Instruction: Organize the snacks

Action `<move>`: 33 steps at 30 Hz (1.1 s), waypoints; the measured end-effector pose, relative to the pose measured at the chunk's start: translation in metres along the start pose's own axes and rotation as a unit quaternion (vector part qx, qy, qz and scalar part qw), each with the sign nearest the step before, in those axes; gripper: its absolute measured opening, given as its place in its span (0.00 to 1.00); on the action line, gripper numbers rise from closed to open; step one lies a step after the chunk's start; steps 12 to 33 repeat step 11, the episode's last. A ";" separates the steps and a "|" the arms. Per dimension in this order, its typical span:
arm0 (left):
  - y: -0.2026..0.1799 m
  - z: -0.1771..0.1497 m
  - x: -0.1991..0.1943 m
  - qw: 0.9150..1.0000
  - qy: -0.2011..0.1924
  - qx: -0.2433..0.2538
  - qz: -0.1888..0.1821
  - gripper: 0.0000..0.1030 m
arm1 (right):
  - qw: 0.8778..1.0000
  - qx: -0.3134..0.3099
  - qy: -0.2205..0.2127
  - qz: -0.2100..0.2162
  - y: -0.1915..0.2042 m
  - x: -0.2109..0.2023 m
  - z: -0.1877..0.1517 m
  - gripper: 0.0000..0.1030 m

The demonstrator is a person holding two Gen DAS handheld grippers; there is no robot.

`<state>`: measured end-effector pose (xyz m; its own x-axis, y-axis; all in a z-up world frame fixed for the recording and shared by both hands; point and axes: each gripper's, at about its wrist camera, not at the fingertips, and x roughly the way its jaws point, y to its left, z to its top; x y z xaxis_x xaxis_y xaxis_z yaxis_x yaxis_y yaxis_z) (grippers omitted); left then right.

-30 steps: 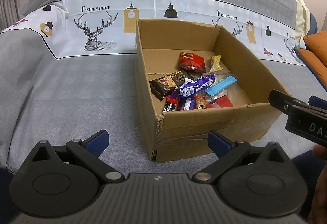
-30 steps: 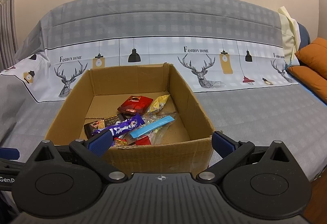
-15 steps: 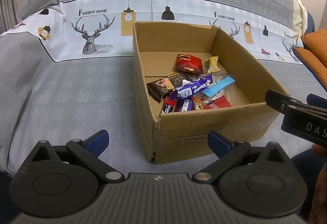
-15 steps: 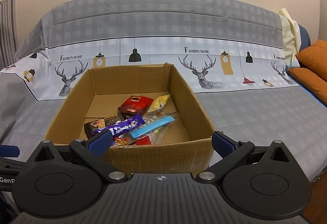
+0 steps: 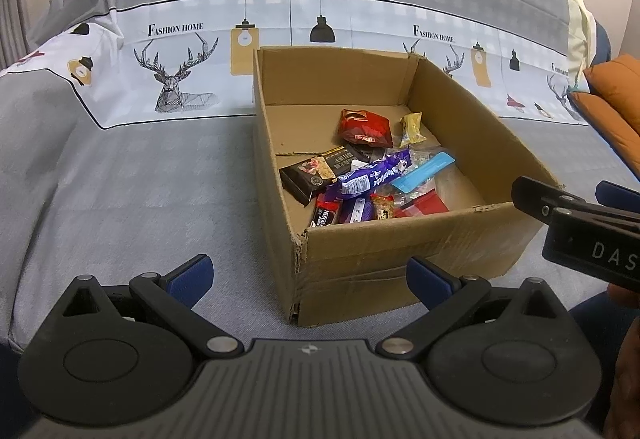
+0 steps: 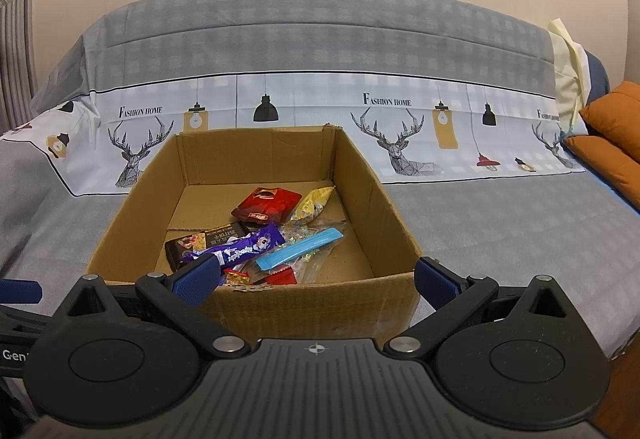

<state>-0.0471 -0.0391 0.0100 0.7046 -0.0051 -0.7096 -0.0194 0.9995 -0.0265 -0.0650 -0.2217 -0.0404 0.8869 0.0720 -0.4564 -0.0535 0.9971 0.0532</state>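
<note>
Right wrist: one cardboard box (image 6: 394, 239); two red packets (image 6: 266, 205).

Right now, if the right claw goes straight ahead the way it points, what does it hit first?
Most likely the near wall of the cardboard box, which fills the gap ahead of the open right claw. The snacks lie beyond it; depth is uncertain.

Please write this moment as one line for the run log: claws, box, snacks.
left claw: open, empty | right claw: open, empty | cardboard box: on grey cover, open top | snacks: piled inside box | step: no pick yet
</note>
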 end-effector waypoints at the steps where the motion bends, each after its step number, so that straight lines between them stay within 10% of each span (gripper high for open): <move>1: 0.000 0.000 0.000 1.000 0.000 0.000 0.000 1.00 | 1.000 0.000 0.000 0.000 0.000 0.000 0.000 1.00; 33: -0.005 0.002 -0.001 0.999 -0.033 0.016 -0.015 1.00 | 1.000 0.016 -0.004 0.007 -0.005 0.001 0.002 1.00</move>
